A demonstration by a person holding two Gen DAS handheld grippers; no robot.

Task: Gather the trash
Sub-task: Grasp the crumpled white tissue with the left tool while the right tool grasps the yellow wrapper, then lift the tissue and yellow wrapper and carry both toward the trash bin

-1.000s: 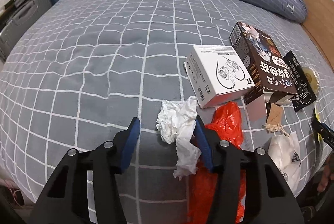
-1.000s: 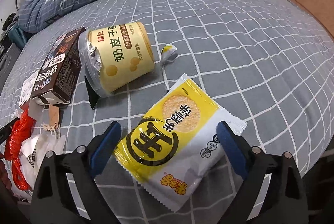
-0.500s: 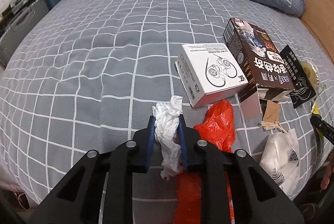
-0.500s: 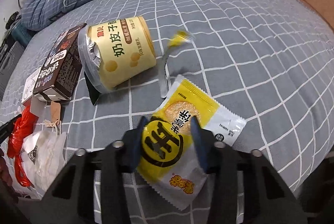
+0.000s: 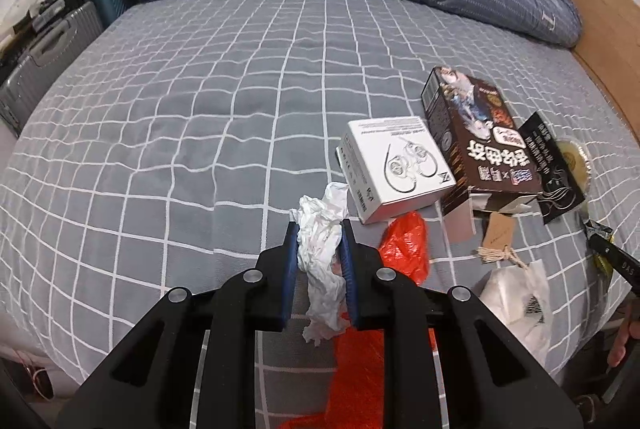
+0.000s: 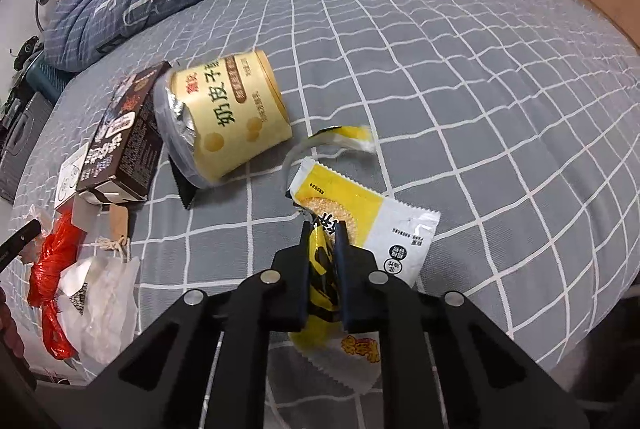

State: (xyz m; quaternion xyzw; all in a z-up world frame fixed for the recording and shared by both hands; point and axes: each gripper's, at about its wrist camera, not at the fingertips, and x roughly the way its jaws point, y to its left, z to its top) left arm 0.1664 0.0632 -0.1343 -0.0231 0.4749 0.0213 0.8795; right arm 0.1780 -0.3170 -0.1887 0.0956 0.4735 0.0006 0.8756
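Both grippers clamped on trash over the grey checked bed.

The tissue [image 5: 322, 229] is pinched in the left gripper [image 5: 319, 225], beside a white box [image 5: 394, 169] and a red bag [image 5: 404, 249]. The right gripper [image 6: 324, 227], whose jaws have just been closing, squeezes the yellow wrapper [image 6: 360, 213], which crumples between the pads. A yellow tub [image 6: 230, 117] and a brown carton [image 6: 124, 137] lie on the bed [image 6: 460, 77] beyond it.
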